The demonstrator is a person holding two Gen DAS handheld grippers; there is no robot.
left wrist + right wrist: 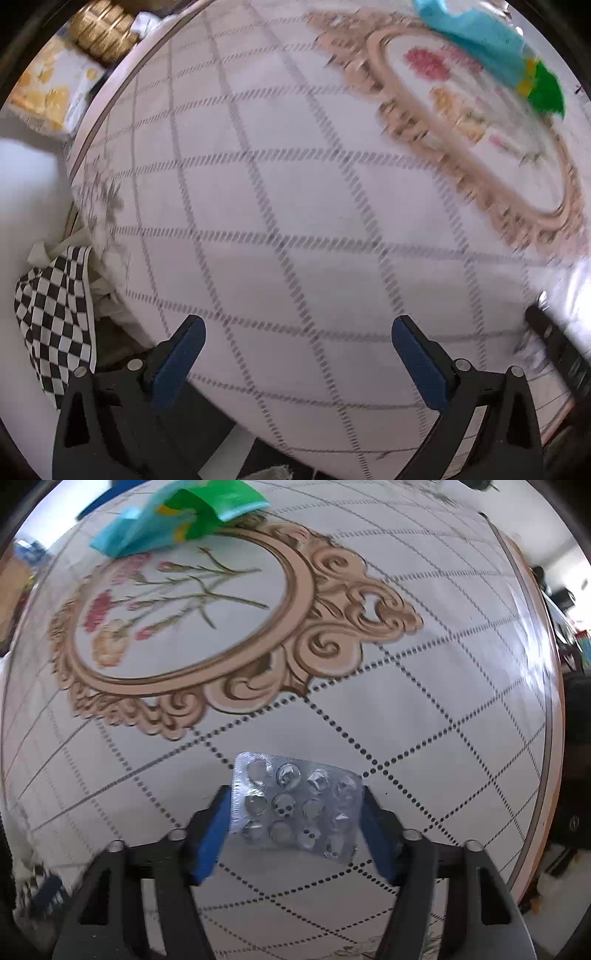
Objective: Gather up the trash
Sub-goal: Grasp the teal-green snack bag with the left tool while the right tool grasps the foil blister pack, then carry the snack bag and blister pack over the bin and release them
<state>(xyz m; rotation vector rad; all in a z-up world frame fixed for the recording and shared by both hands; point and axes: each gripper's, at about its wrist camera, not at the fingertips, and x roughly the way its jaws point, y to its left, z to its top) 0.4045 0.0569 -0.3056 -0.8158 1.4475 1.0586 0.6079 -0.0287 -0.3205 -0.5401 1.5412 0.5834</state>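
Jaws of the right gripper (295,823) are clenched on an emptied blister pack (295,805), pinching its two side edges low in the centre of the right wrist frame, while the left gripper (297,356) has its jaws spread wide with nothing between them, low in its own frame above the desk (295,221). A crumpled blue-and-green wrapper (173,520) lies on the desk at the upper left of the right wrist frame and at the upper right of the left one, well apart from both grippers. The pack is thin, stiff foil held only by its edges, so it may bow and spring out if the squeeze tightens, or slip if the gripper tilts. The left wrist frame is smeared with motion, so aiming at the wrapper from it looks unreliable. No brand, label or writing can be read anywhere; the wrapper's print is too blurred.
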